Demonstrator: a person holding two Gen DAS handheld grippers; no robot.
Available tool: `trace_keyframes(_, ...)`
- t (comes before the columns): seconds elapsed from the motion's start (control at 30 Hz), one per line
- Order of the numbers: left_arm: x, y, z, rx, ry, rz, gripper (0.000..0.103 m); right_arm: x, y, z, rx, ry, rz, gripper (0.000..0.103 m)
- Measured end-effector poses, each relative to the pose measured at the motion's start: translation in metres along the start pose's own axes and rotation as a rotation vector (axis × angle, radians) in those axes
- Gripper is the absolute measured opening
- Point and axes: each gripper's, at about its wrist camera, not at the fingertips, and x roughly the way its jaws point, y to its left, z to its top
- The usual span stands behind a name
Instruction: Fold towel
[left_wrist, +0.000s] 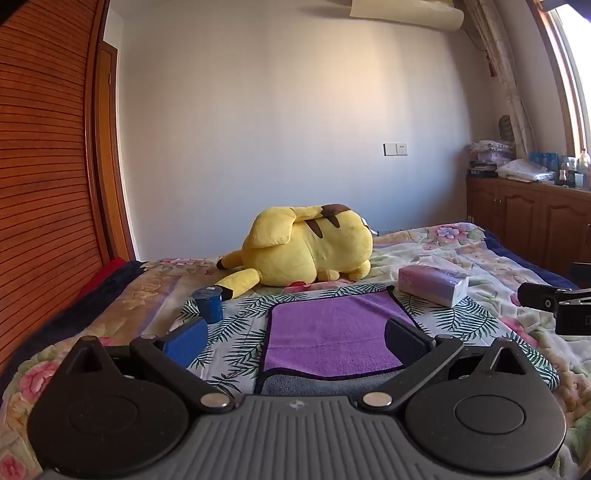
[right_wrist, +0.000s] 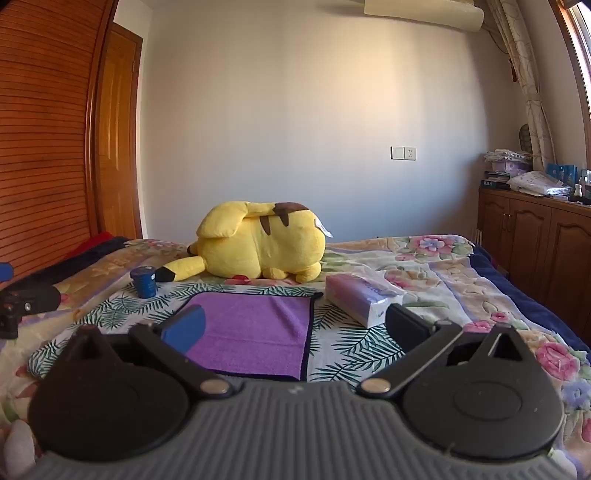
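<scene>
The left claw (left_wrist: 295, 334) is closest, low over the near edge of the purple towel (left_wrist: 332, 332), with its two fingers spread wide and nothing between them. The right claw (right_wrist: 295, 325) is spread wide too and holds nothing; it hangs over the towel's right side.

The towel lies flat on a leaf-print cloth (left_wrist: 236, 332) on the bed (left_wrist: 480, 254). It has a dark edge, and a gray layer shows at its near side.

A small blue cup (left_wrist: 209, 303) stands on the cloth just past the towel's far left corner. A pack of tissues (left_wrist: 433, 283) lies near the far right corner, not touching the towel. A big yellow plush toy (left_wrist: 306, 245) lies behind the towel, its tail reaching toward the cup.

A wooden cabinet (right_wrist: 535, 236) stands to the right of the bed with piled things on top. A wooden wardrobe (left_wrist: 44, 166) is on the left.
</scene>
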Motion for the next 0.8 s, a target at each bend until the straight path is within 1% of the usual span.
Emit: trace_keyframes(0.8, 0.0001, 0.0003, 0.0000, 0.004, 0.001, 0.001, 0.103, -0.0002, -0.0022, -0.0008, -0.001, -0.003, 0.000, 0.103)
